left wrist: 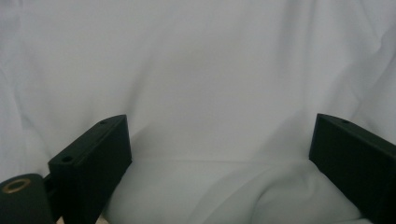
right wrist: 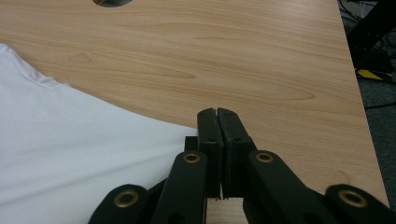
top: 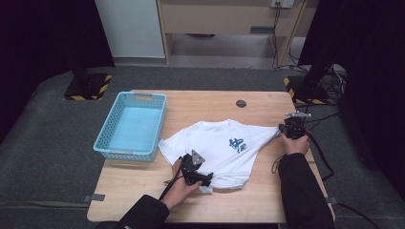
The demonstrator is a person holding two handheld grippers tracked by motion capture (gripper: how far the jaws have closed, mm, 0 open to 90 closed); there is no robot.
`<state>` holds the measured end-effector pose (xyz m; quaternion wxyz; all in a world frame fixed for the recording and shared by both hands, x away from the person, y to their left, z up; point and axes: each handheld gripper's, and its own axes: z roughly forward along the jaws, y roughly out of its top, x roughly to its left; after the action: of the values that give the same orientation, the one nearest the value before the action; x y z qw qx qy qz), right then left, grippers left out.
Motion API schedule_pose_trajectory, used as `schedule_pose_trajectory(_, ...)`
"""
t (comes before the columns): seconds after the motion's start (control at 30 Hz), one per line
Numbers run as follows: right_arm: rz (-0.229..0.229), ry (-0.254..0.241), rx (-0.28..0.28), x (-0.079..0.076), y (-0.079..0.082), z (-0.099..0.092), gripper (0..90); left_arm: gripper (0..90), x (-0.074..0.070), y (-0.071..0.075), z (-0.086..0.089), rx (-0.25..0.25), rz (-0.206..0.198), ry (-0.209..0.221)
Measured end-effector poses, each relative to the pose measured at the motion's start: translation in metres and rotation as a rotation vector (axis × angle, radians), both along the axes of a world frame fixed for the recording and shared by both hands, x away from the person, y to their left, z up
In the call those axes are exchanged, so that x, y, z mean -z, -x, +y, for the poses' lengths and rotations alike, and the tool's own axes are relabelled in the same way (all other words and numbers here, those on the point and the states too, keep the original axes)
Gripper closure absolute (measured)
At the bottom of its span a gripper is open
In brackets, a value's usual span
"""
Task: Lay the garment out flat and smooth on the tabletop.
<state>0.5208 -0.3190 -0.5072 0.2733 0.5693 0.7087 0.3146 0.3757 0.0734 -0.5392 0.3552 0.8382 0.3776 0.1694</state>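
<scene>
The left claw [top: 206, 179] lies low at the near side, its jaws spread wide apart, gripped by the left hand [top: 180, 187]. The right claw [top: 282, 130] sits far out to the right with jaws pressed together, right forearm stretched straight forward.

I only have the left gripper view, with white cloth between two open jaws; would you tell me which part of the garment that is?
Observer: In the high view, the left gripper is at the near hem of a white T-shirt spread print-up on the table.
Operator: What is the right gripper doing?
Observer: The right gripper has its jaws shut, apparently pinching the tip of the sleeve near the table's right edge.
Operator: Is anything else on the table?
Observer: An empty blue basket stands just left of the T-shirt.
</scene>
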Motion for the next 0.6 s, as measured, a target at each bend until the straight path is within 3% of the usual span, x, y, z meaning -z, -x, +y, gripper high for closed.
schedule_pose_trajectory(0.13, -0.010, -0.023, -0.024, -0.002, 0.001, 0.009, 74.3, 5.1, 0.000, 0.000, 0.001, -0.002, 0.003, 0.005)
schedule_pose_trajectory(0.23, -0.018, -0.089, -0.079, -0.005, 0.004, 0.016, 66.5, 10.0, -0.002, 0.000, 0.004, -0.001, 0.008, 0.016)
schedule_pose_trajectory(0.3, -0.010, -0.134, -0.107, -0.005, 0.006, 0.020, 62.4, 16.2, -0.006, -0.001, 0.009, -0.023, 0.038, 0.053)
schedule_pose_trajectory(0.37, 0.002, -0.157, -0.146, -0.006, 0.011, 0.026, 59.6, 18.5, -0.010, -0.003, 0.011, -0.032, 0.062, 0.047)
schedule_pose_trajectory(0.47, 0.009, -0.165, -0.197, -0.008, 0.022, 0.035, 56.2, 19.6, -0.016, -0.006, 0.016, -0.069, 0.045, 0.044)
schedule_pose_trajectory(0.6, 0.012, -0.172, -0.220, -0.006, 0.037, 0.043, 48.5, 20.1, -0.018, -0.014, 0.030, -0.163, 0.018, 0.044)
